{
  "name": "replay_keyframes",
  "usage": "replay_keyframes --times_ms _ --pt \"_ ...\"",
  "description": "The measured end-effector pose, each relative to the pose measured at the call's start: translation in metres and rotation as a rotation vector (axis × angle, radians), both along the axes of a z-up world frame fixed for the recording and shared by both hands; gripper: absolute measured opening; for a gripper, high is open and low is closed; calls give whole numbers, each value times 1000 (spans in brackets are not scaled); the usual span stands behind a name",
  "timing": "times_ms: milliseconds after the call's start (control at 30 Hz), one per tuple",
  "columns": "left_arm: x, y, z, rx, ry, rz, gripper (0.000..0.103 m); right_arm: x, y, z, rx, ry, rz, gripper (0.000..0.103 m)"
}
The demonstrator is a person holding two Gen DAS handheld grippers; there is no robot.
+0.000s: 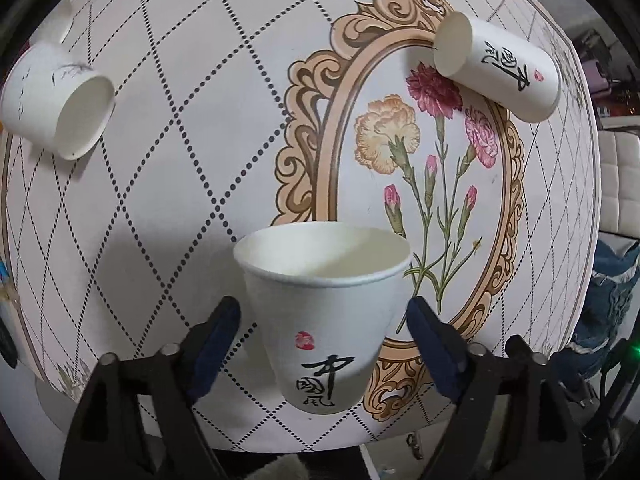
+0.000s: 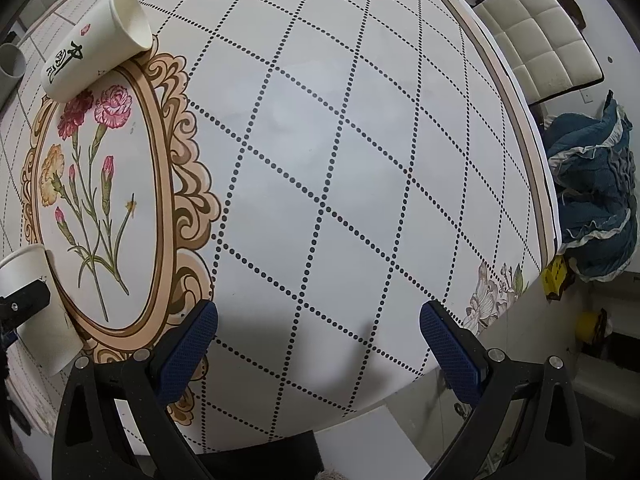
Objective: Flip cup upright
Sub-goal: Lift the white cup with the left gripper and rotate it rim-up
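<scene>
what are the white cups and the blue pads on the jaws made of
The upright white cup with black calligraphy looks like thin matte paper: its rim is rolled and its wall is plain and dull. The white cup lying on its side looks the same. The blue pads look like rubber or soft plastic, judging by their fine dimpled grip texture; which one is unclear.

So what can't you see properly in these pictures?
- Left wrist view: whether the fingers touch the upright cup; it may stand free.
- Left wrist view: the far wall of the left tipped cup, hidden by its own body.
- Right wrist view: the upright cup, cut by the edge and partly behind the left gripper.
</scene>
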State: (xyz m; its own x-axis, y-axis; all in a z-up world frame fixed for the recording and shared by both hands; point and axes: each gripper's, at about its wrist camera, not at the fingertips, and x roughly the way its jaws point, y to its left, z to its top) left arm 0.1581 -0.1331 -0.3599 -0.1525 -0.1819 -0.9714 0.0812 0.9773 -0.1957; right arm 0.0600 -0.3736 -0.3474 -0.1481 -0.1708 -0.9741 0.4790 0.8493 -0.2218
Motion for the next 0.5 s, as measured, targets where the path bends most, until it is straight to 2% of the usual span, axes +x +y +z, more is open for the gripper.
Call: replay_keyframes --times_ms 100,500 --pt "2 -5 1 -1 1 -12 97 3 4 2 -1 0 3 102" --pt "-5 -1 10 1 -19 -35 98 8 14 17 -7 -15 4 102"
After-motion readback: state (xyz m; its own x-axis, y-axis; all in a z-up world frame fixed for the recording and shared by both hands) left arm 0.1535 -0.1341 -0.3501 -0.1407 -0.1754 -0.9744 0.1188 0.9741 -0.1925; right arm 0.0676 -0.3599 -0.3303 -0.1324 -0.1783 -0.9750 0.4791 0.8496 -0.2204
